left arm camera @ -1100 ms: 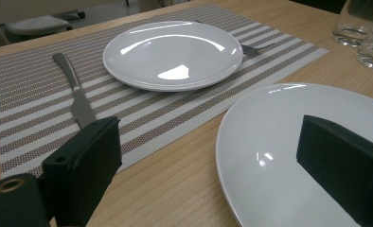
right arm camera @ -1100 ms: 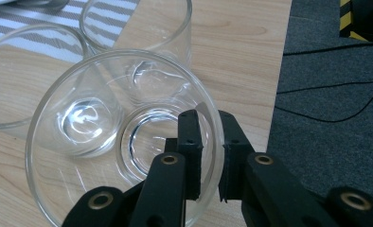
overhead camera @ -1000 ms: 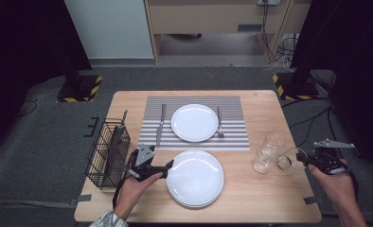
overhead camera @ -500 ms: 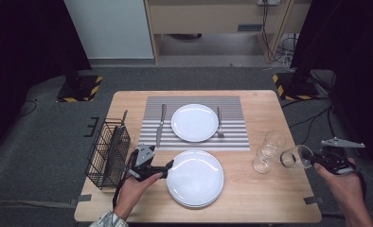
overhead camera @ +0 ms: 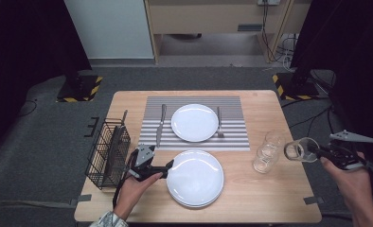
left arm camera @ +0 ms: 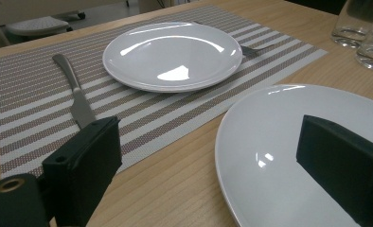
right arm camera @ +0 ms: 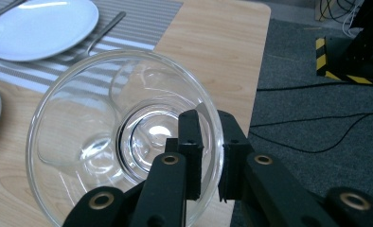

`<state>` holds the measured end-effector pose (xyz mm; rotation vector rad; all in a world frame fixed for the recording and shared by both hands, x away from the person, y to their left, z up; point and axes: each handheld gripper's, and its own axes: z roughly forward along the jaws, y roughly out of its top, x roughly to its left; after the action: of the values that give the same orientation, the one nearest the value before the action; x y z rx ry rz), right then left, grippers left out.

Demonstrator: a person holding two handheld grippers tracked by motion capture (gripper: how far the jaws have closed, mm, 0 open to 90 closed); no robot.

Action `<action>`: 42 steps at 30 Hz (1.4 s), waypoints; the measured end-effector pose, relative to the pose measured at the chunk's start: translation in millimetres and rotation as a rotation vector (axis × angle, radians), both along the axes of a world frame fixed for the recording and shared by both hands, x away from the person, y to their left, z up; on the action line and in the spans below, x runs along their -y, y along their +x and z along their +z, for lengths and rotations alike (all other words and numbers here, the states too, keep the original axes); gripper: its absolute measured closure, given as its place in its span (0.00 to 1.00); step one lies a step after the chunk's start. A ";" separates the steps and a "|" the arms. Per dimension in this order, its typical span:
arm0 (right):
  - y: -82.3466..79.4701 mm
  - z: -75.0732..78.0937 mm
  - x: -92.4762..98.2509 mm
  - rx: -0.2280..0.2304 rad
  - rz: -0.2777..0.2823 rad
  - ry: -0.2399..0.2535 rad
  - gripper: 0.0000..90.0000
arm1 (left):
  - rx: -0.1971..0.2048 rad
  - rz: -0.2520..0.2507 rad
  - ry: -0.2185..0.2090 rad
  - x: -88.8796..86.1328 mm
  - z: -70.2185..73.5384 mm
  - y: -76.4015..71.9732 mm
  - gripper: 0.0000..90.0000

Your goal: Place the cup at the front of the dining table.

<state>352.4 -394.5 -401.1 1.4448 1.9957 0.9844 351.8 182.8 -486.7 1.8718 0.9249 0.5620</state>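
Right tool (right arm camera: 207, 156) on clear, empty glass (right arm camera: 123, 137) rim

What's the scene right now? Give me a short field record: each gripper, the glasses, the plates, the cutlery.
right gripper: shut on the rim of a glass, held tipped above the table edge
left gripper: open at the near plate rim
other glasses: two, upright on table
far plate: on striped placemat
knife: left of far plate
fork: right of far plate
wire basket: table's left edge
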 end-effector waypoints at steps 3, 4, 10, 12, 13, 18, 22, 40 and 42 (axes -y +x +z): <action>2.6 8.3 -3.8 0.012 0.003 0.000 0.92 | -0.002 -0.001 0.000 0.0 -0.1 0.2 0.08; 3.7 11.0 -5.5 0.016 0.003 0.000 0.92 | -0.002 -0.001 0.000 0.0 -0.1 0.2 0.08; 12.4 25.4 -19.9 0.037 0.028 -0.005 0.92 | -0.001 0.000 -0.010 -1.2 0.9 -0.2 0.08; 14.2 27.7 -22.8 0.040 0.033 -0.005 0.92 | -0.001 0.002 -0.012 -1.4 1.2 -0.3 0.08; 17.4 32.4 -29.1 0.044 0.042 -0.011 0.92 | -0.001 0.003 -0.014 -1.5 1.5 -0.7 0.08; 25.2 43.7 -44.8 0.058 0.064 -0.017 0.92 | 0.004 -0.003 -0.007 0.6 2.2 -2.0 0.08; 30.6 52.2 -56.5 0.067 0.080 -0.021 0.92 | 0.011 -0.015 0.013 3.7 2.3 -4.7 0.08; 56.3 63.0 -116.0 0.075 0.160 -0.041 0.92 | 0.012 -0.018 0.013 3.4 2.9 -8.9 0.08; 59.1 62.7 -121.5 0.074 0.165 -0.040 0.92 | 0.014 -0.015 0.010 2.2 3.6 -9.3 0.08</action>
<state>411.5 -273.0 -338.4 1.2207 2.0937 1.0444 342.5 180.6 -483.1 1.8802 0.9000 0.5710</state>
